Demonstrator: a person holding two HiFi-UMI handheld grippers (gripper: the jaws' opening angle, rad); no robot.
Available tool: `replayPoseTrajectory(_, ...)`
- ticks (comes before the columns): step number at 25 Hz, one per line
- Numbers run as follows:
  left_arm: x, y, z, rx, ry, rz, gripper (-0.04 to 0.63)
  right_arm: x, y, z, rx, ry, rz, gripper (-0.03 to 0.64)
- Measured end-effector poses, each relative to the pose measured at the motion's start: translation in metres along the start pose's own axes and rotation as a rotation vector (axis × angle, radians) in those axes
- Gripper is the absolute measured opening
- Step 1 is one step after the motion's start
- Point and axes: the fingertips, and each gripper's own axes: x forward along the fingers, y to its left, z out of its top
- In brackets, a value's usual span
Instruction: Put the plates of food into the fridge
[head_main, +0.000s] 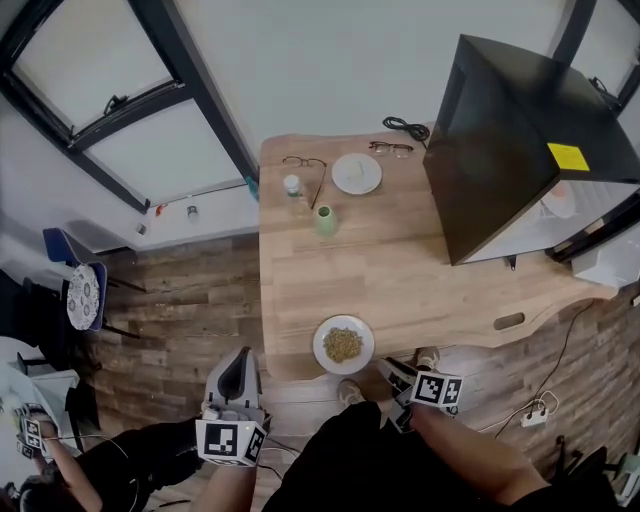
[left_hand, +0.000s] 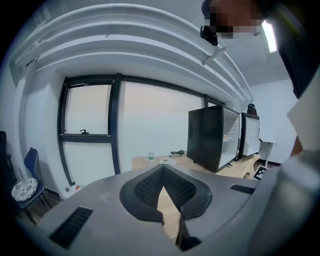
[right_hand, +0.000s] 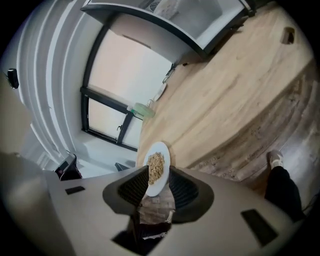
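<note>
Pale wooden surface (head_main: 420, 270), rounded at the near corners, with an oval slot (head_main: 509, 321) cut through near the front right edge. Carries a white plate of food (head_main: 343, 345) close to the near lip. Farther back, holds a green cup (head_main: 326, 220), a small clear bottle (head_main: 292, 185), a pair of glasses (head_main: 304, 162), a second white plate (head_main: 357, 173), another pair of glasses (head_main: 391, 149) and a coiled black cable (head_main: 405, 127). Bears a black fridge (head_main: 520, 140) on the right, door open.

White food plate (head_main: 343, 345) on table (head_main: 400, 270) edge
</note>
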Motion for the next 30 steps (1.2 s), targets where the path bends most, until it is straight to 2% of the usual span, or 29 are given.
replayPoseTrajectory(5,-0.006,0.009,0.002,0.03,-0.014,0.021,0.005,0.021,-0.006,-0.024,0.125,0.027,0.009,0.144)
replayPoseTrajectory(13,-0.011,0.011,0.002,0.057,0.001,0.027,0.005,0.055,-0.01,-0.042,0.23,0.069,0.011,0.144)
replayPoseTrajectory(18,-0.02,0.016,-0.005,0.052,0.011,0.052,0.005,0.067,-0.016,-0.048,0.296,0.073,0.006,0.115)
replayPoseTrajectory(20,-0.022,0.016,-0.007,0.047,0.01,0.057,0.005,0.065,-0.015,-0.049,0.302,0.068,0.022,0.111)
replayPoseTrajectory(23,-0.022,0.013,-0.007,0.041,0.005,0.053,0.005,0.06,-0.013,-0.049,0.278,0.07,0.033,0.052)
replayPoseTrajectory(30,-0.02,0.004,-0.005,0.035,-0.016,0.042,0.005,0.048,0.0,-0.038,0.283,0.041,0.125,0.031)
